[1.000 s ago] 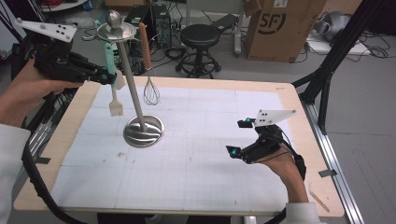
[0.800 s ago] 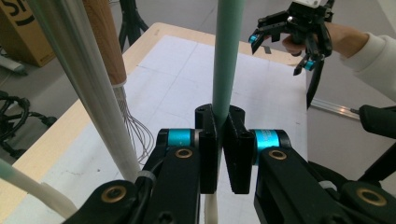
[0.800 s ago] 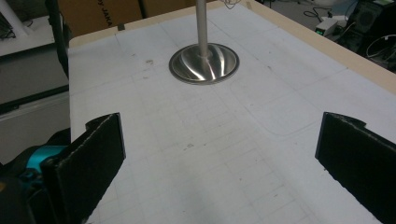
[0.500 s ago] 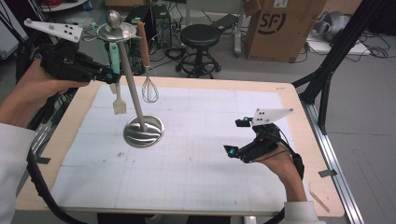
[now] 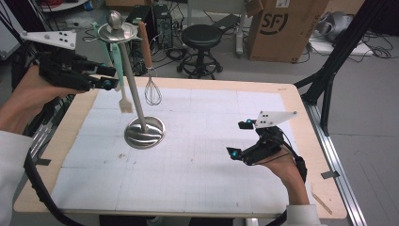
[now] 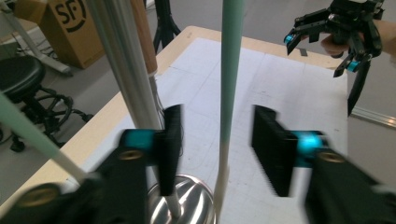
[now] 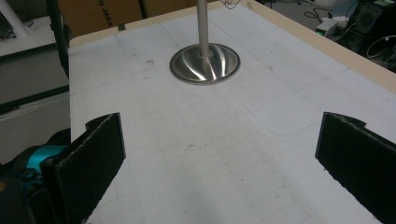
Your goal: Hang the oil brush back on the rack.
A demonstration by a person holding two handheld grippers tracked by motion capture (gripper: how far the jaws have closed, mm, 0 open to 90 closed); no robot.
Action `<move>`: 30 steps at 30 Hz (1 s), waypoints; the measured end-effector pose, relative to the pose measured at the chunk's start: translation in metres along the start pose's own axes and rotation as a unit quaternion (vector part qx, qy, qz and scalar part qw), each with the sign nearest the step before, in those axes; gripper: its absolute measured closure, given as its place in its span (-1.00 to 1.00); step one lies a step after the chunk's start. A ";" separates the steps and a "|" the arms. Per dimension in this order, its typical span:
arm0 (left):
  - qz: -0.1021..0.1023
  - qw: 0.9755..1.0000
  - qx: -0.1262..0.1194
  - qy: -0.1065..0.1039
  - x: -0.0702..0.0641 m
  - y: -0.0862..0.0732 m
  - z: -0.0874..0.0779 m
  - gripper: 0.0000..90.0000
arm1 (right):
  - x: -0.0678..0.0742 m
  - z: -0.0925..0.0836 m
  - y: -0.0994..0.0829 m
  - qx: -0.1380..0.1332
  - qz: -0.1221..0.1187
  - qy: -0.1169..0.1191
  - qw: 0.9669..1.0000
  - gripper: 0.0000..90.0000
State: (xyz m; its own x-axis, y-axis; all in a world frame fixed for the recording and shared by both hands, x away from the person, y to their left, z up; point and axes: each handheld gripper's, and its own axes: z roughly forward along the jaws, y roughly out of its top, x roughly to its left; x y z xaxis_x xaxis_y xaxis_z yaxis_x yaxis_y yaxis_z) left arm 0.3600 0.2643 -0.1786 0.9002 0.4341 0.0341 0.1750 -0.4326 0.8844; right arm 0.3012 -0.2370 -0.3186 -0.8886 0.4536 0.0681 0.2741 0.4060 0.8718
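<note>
light: even, bright | shadows: soft | blur: near tongs (image 6: 217, 149) in left gripper view

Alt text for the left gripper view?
The left tongs stand open around a mint-green utensil handle, their jaws having just been opening. The steel rack pole rises at left; the right tongs hover beyond.
</note>
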 end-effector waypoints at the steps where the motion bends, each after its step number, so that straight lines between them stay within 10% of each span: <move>1: 0.002 1.000 -0.004 0.003 -0.002 -0.003 -0.002 -0.10 | 0.000 0.000 -0.001 -0.002 0.000 -0.001 1.000 -1.00; 12: 0.004 0.999 -0.020 0.036 -0.020 -0.047 -0.016 -0.96 | 0.000 0.002 -0.012 -0.012 0.006 -0.006 1.000 -1.00; 30: 0.001 0.998 -0.054 0.027 -0.059 -0.129 0.008 -0.96 | -0.006 0.003 -0.042 -0.029 0.026 -0.026 0.999 -1.00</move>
State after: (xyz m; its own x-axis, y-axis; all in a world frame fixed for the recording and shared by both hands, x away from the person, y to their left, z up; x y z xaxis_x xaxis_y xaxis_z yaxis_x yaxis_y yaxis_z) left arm 0.2877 0.2879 -0.2982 0.8774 0.4762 0.0591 0.1262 -0.3478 0.9291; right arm 0.2957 -0.2541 -0.3576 -0.8531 0.5139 0.0904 0.2965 0.3349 0.8944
